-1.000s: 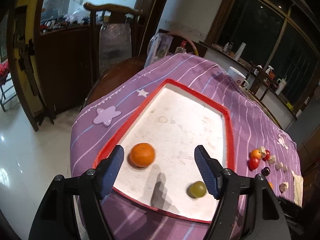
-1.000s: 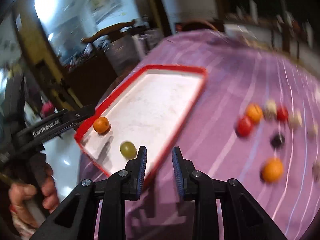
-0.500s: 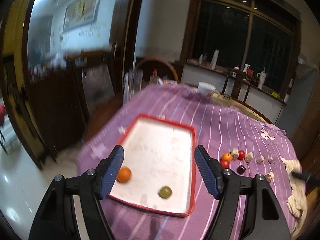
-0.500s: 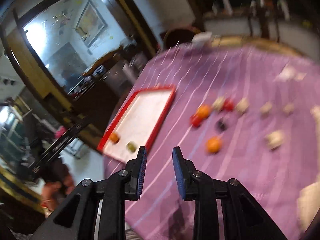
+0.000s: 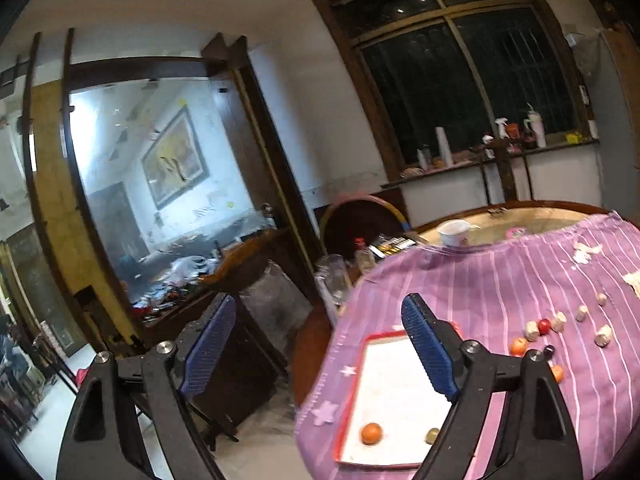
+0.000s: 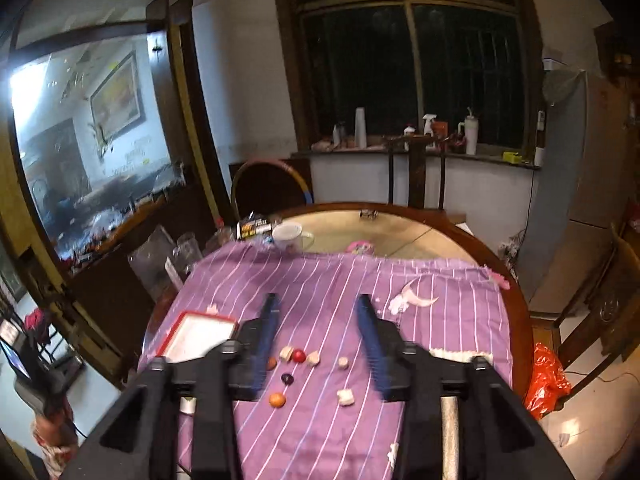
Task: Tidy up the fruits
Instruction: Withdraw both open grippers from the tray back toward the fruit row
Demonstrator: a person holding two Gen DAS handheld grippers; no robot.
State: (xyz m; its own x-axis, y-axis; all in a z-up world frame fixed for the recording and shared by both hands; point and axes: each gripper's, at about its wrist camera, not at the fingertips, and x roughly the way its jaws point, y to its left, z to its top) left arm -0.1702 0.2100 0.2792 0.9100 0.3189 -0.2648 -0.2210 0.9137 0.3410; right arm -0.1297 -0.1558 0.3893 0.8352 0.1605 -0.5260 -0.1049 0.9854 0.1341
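A red-rimmed white tray [image 5: 392, 384] lies on the purple striped cloth and holds an orange [image 5: 371, 433] and a green grape [image 5: 432, 435]. To its right on the cloth lie loose fruits: a red one [image 6: 299, 356], a dark plum [image 6: 287, 379] and an orange [image 6: 277, 400], among several pale chunks [image 6: 345, 396]. My left gripper [image 5: 320, 344] hangs high above the table's left edge, its jaws opening, with nothing between them. High over the loose fruits is my right gripper [image 6: 320, 340]; its jaws are opening too and hold nothing. The tray [image 6: 196, 330] shows left of it.
A white cup [image 6: 288, 236] stands on the bare round wooden table beyond the cloth. Wooden chairs stand at the far side and at the left edge. A red-orange bag [image 6: 546, 380] lies on the floor to the right. A person's hand [image 6: 52, 440] shows at the lower left.
Both grippers have risen and pulled back, so the tray and fruits look much smaller. The right jaws went from shut to open. The left jaws widened and that view rolled.
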